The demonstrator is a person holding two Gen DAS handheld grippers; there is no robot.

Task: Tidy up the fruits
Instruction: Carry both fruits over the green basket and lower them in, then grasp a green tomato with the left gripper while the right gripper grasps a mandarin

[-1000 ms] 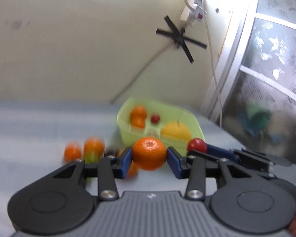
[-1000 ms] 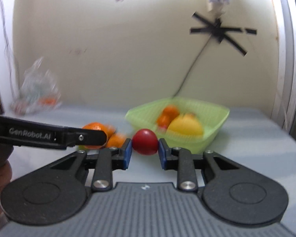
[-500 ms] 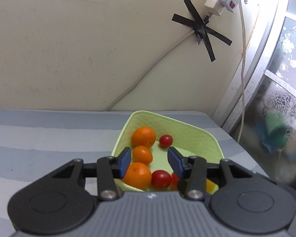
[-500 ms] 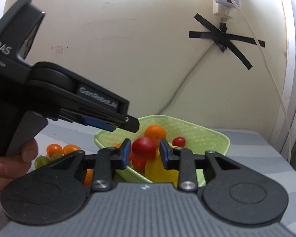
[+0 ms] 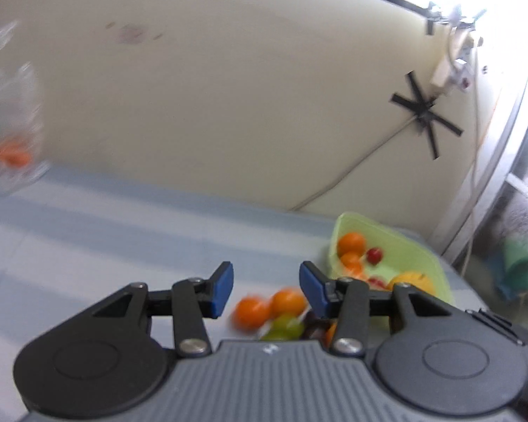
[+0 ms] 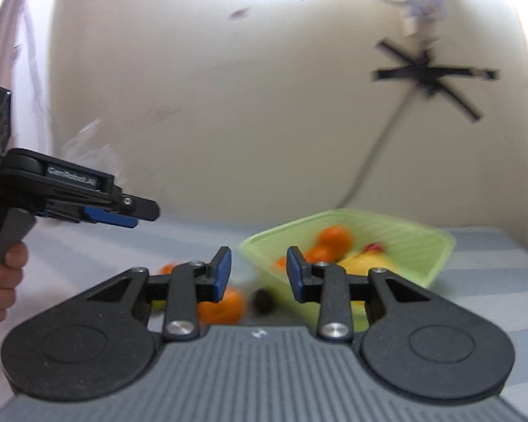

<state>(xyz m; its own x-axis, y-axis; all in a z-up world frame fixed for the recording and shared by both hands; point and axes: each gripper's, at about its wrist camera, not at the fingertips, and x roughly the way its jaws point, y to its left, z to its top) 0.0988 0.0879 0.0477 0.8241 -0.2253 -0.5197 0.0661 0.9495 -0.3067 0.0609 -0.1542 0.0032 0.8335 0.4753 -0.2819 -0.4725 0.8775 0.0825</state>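
Both of my hand-held grippers come away bare: the left hand-held gripper (image 5: 265, 290), which carried an orange a second ago, and the right hand-held gripper (image 6: 257, 274), which pinched a red fruit half a second ago, now stand spread with nothing between the blue pads. Half a second ago the left was right over the basket (image 5: 401, 239); it now sits back from it, the basket off to its front right. I judge both fruits were dropped into the basket, so two more pieces are sorted and the next pick is due.

The basket holds oranges (image 5: 350, 242), a small red fruit (image 5: 374, 254) and a yellow fruit (image 5: 410, 279), though blur hides any exact count. The fruit left to sort lies on the counter (image 5: 123, 232) just in front of the basket: two oranges (image 5: 267, 307), a greenish fruit (image 5: 284, 327) and a dark one (image 5: 315, 325), all near the left gripper's tips. In the right view an orange (image 6: 225, 304) and a dark fruit (image 6: 263, 300) lie just short of the basket's near wall (image 6: 264, 256).

Seen from the right wrist, the left gripper (image 6: 123, 212) is held level, above the counter and well to the left of the basket, my hand (image 6: 1, 281) wrapped round its grip. Both views are smeared, which suggests the rig is moving.
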